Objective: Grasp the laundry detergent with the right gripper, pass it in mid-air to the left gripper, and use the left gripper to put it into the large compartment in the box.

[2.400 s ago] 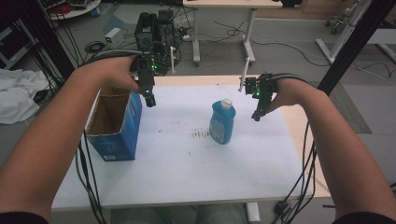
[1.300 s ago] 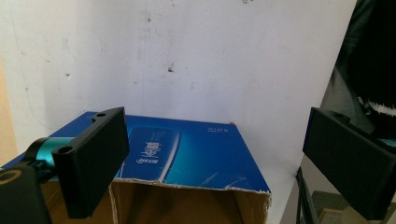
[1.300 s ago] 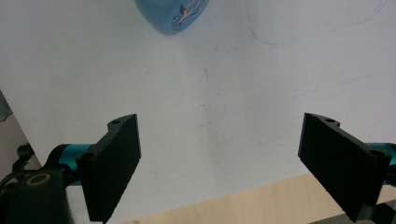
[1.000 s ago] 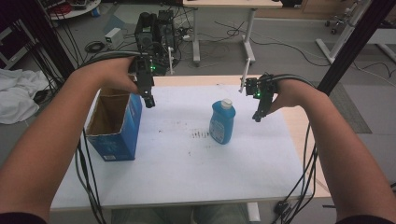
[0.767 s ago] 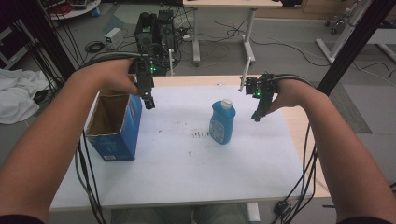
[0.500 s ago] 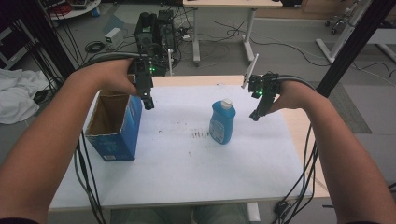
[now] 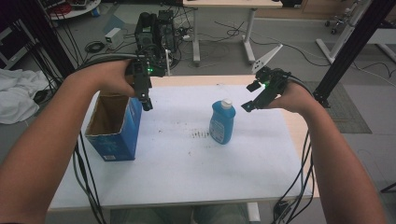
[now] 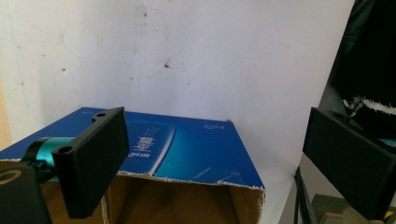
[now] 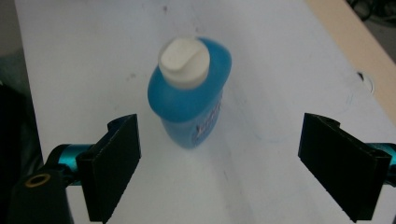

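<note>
A blue bottle (image 7: 222, 122) with a white cap stands upright near the middle of the white table (image 7: 187, 182). My right gripper (image 7: 251, 96) hovers just right of and above its cap, open and empty. The right gripper view looks down on the bottle (image 9: 189, 93) beyond the wide-apart jaws of my right gripper (image 9: 229, 163). An open-topped blue cardboard box (image 7: 114, 126) stands at the table's left. My left gripper (image 7: 145, 100) is held over the box's far right corner, open and empty. In the left gripper view, my left gripper (image 8: 219, 163) spreads its jaws above the blue box (image 8: 187, 149).
Dark scuff marks (image 7: 198, 135) dot the white surface left of the bottle. Cables (image 7: 86, 177) hang off the table's left and right edges. Behind the table are a dark equipment rack (image 7: 156, 28) and a desk frame on the floor.
My right gripper has risen a little and tilted toward the bottle's cap. The left gripper, box and bottle have stayed put.
</note>
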Motion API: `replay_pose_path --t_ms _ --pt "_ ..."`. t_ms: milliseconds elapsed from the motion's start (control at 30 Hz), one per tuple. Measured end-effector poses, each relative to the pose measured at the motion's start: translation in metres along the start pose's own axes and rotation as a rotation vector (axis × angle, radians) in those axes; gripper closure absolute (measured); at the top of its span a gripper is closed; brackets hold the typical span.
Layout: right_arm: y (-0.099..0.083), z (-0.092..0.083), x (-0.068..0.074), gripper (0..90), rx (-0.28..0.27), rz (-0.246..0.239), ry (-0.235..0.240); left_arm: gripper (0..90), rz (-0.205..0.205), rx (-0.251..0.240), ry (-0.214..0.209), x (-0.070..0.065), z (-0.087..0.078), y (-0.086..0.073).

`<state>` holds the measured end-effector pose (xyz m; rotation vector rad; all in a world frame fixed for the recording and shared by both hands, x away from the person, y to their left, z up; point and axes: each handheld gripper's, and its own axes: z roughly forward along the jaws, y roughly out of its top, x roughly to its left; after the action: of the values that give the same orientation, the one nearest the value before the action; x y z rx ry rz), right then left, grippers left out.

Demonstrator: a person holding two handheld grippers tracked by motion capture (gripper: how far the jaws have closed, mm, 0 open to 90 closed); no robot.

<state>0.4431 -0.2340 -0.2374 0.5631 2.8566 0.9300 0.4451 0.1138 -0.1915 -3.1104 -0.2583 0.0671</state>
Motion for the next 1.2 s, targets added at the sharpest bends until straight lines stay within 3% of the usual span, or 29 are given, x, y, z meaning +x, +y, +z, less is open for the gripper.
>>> replay_pose_path --t_ms 33,100,167,233,267,367,433,467,533,633,833,1033,1133,1200 --pt "-0.001 0.001 -0.002 12.1 -0.067 0.002 -0.021 6.9 0.001 0.001 -0.003 0.0 0.001 0.0" --pt "-0.004 0.002 -0.005 12.1 -0.128 0.007 -0.036 6.9 0.003 -0.001 -0.002 0.0 0.001 0.0" --pt "-0.005 0.003 -0.007 12.1 -0.15 0.011 -0.044 7.0 0.004 0.002 0.002 -0.001 0.002 -0.001" --pt "-0.013 0.004 -0.014 12.1 -0.224 0.045 -0.075 6.9 0.004 0.001 -0.005 -0.001 0.002 -0.002" --pt "-0.013 0.004 -0.014 12.1 -0.224 0.045 -0.075 7.0 0.004 0.001 -0.005 -0.001 0.002 -0.002" --pt "-0.03 0.0 -0.02 12.1 -0.289 0.091 -0.093 6.9 0.004 0.0 -0.004 -0.002 0.002 -0.003" --pt "-0.036 0.0 -0.019 12.1 -0.298 0.105 -0.1 6.9 0.006 -0.002 0.004 -0.003 0.003 -0.005" --pt "-0.049 -0.002 -0.019 12.1 -0.316 0.118 -0.107 6.9 0.006 -0.003 -0.001 -0.003 0.003 -0.005" --pt "-0.055 -0.002 -0.018 12.1 -0.318 0.134 -0.109 7.0 0.008 -0.006 0.0 -0.003 0.003 -0.006" --pt "-0.08 -0.003 -0.01 12.1 -0.335 0.184 -0.128 6.9 0.01 -0.008 -0.001 -0.004 0.003 -0.005" --pt "-0.11 0.004 0.007 12.1 -0.369 0.202 -0.138 7.0 0.028 -0.011 0.01 -0.009 0.004 -0.002" --pt "-0.124 0.02 0.025 12.1 -0.376 0.197 -0.139 7.0 0.035 -0.021 0.014 -0.011 0.002 -0.002" --pt "-0.128 0.036 0.037 12.1 -0.381 0.168 -0.148 6.9 0.039 -0.025 0.02 -0.013 0.0 -0.004" --pt "-0.128 0.042 0.045 12.1 -0.382 0.19 -0.135 6.9 0.04 -0.028 0.021 -0.013 0.0 -0.005"
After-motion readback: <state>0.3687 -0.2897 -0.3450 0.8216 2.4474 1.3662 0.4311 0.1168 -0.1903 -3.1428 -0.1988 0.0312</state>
